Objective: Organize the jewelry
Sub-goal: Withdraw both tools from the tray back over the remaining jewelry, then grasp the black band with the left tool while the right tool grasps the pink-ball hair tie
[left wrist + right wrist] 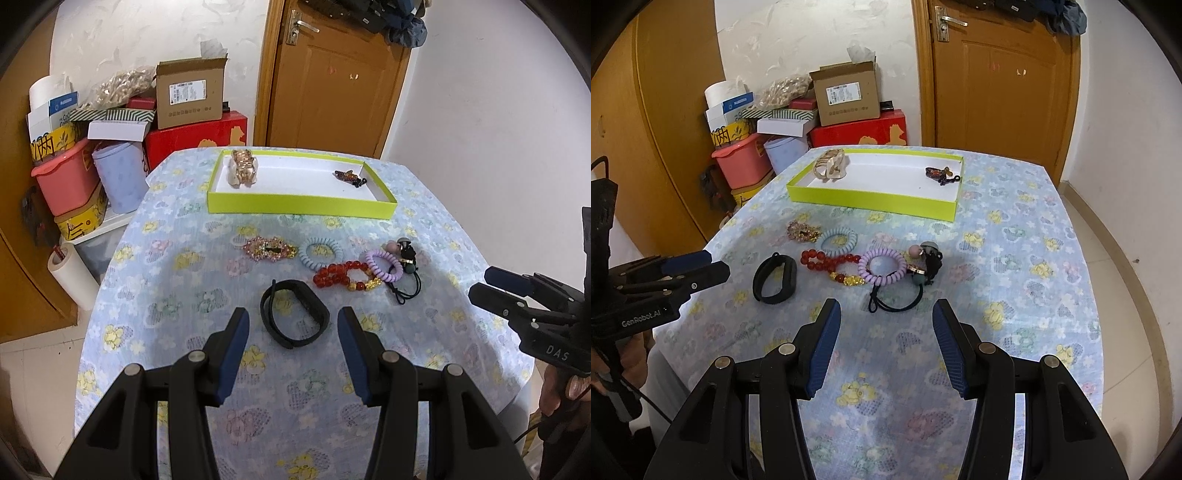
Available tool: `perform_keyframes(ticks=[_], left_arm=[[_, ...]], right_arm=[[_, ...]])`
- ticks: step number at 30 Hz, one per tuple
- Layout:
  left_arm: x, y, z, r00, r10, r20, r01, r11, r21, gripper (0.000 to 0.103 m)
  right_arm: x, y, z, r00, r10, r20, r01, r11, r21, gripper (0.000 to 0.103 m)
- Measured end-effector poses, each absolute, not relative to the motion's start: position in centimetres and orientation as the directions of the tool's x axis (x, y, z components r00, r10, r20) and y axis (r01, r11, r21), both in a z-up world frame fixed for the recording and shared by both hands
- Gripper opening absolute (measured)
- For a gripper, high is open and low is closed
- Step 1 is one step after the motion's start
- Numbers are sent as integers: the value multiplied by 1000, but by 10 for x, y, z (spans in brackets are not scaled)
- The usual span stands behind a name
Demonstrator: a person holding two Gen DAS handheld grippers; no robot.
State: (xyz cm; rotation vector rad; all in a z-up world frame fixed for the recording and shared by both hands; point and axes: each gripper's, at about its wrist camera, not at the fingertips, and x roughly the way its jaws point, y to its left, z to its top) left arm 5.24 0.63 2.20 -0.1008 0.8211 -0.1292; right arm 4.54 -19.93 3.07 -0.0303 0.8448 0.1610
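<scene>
On the worktop [184, 258], the black wristband [293, 317] lies at 12 o'clock between the left gripper [293, 325]'s spread, empty fingers [236, 350], long axis 11-to-5.

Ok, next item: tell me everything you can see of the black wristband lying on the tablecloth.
The black wristband is a matte, rubbery-looking closed loop with a thicker flat section on one side and a strap end poking out at its far end. It lies flat on the floral tablecloth, nearest the left gripper, whose open jaws do not touch it. The red bead bracelet sits close beside it, apart.
</scene>
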Motion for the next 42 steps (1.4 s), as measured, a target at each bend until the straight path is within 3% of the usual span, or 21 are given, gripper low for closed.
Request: perform_keyframes(ticks=[7, 25, 28, 42], left_arm=[[59, 10, 12, 663, -151, -733, 64, 987, -145, 50], [93, 9, -27, 593, -116, -797, 28, 992, -124, 25], [96, 7, -31, 586, -111, -803, 32, 993, -114, 18], [103, 4, -36, 596, -101, -797, 51, 995, -89, 14]], right_arm=[[49, -198, 24, 645, 140, -751, -156, 986, 49, 53], [81, -214, -3, 619, 120, -776, -118, 991, 59, 52], [94, -220, -7, 618, 112, -778, -108, 993, 57, 49], [155, -237, -33, 573, 103, -813, -88, 994, 64, 28]])
